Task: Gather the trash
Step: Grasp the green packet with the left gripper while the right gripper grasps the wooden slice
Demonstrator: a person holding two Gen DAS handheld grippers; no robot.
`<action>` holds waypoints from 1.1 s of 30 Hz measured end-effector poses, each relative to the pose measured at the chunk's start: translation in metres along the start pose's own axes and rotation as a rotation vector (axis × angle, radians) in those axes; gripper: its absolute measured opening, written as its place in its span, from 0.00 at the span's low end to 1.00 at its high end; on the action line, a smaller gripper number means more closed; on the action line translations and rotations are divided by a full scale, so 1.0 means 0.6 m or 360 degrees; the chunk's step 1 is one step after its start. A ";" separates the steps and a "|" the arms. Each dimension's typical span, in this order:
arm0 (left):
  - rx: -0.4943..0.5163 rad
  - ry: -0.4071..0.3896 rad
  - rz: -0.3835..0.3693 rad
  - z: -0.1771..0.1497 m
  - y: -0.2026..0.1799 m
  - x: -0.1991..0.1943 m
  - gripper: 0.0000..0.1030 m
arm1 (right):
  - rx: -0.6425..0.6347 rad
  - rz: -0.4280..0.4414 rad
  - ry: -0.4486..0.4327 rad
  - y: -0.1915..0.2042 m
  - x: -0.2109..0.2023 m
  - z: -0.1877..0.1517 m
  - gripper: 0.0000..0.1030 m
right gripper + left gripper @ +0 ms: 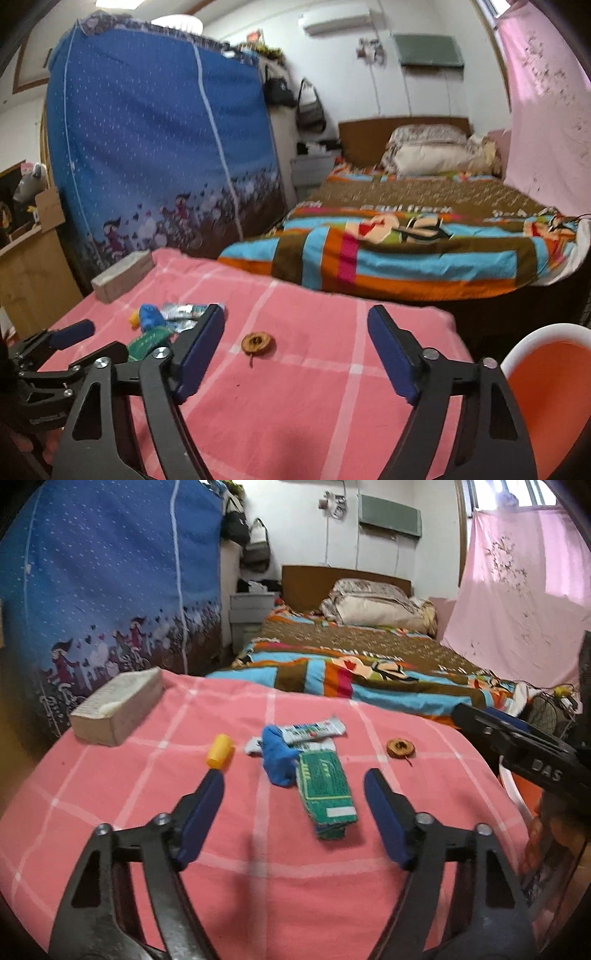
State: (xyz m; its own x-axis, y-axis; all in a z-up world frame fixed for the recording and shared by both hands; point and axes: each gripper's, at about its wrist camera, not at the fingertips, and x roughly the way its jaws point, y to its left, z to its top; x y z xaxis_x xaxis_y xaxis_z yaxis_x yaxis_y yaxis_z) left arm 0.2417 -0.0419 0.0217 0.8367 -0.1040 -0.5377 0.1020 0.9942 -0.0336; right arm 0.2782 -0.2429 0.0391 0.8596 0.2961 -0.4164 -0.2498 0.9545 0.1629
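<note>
Trash lies on a table under a pink checked cloth [280, 893]: a green carton [327, 794], a crumpled blue piece [279, 757], silvery wrappers [314, 731], a yellow cap [220, 751] and a round brown scrap [400, 748]. My left gripper [293, 779] hovers open over the near end of the carton, which sits between its blue pads without touching them. My right gripper [295, 314] is open too. The brown scrap [258, 343] lies just ahead of it, nearer its left finger. The carton [149, 341] and blue piece [149, 317] are partly hidden behind that finger.
A pale tissue box [118, 707] sits at the table's far left corner. An orange bin with a white rim [554, 373] stands off the table's right edge. Behind are a bed with a striped cover [369, 672] and a blue fabric wardrobe [110, 583].
</note>
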 end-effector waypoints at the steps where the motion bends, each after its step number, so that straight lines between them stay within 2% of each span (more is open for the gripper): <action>1: 0.0005 0.0010 -0.0010 0.002 -0.001 0.002 0.70 | -0.0004 0.0005 0.0021 0.001 0.004 -0.001 0.70; 6: 0.0042 0.0087 -0.0087 0.000 -0.010 0.015 0.53 | -0.0078 0.0037 0.0185 0.019 0.036 -0.004 0.64; 10: 0.0033 0.0165 -0.0097 -0.001 -0.009 0.030 0.43 | -0.0155 0.0072 0.0309 0.034 0.063 -0.005 0.53; 13: 0.0024 0.0183 -0.0115 -0.003 -0.007 0.031 0.38 | -0.0196 0.0089 0.0365 0.044 0.080 -0.006 0.52; 17: 0.0040 0.0176 -0.0111 -0.005 -0.011 0.027 0.37 | -0.0205 0.0105 0.0469 0.047 0.101 -0.008 0.48; 19: 0.0037 0.0177 -0.0112 -0.006 -0.011 0.029 0.37 | -0.0204 0.0107 0.0514 0.046 0.109 -0.011 0.42; 22: 0.0022 0.0174 -0.0116 -0.006 -0.009 0.027 0.36 | -0.0216 0.0112 0.0526 0.048 0.109 -0.013 0.30; 24: 0.0009 0.0168 -0.0122 -0.006 -0.008 0.026 0.36 | -0.0226 0.0111 0.0528 0.050 0.109 -0.013 0.26; 29: -0.0042 0.0137 -0.0144 -0.005 0.002 0.020 0.34 | -0.0262 0.0124 0.0488 0.058 0.100 -0.011 0.25; 33: -0.0095 0.0094 -0.0158 -0.007 0.015 0.009 0.30 | -0.0290 0.0123 0.0384 0.064 0.080 -0.008 0.25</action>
State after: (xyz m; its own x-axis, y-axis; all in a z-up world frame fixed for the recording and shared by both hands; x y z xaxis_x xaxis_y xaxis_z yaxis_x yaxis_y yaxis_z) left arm 0.2449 -0.0336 0.0151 0.7907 -0.2021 -0.5779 0.1490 0.9791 -0.1385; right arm 0.3077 -0.1921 0.0209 0.7099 0.3471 -0.6128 -0.4048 0.9131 0.0483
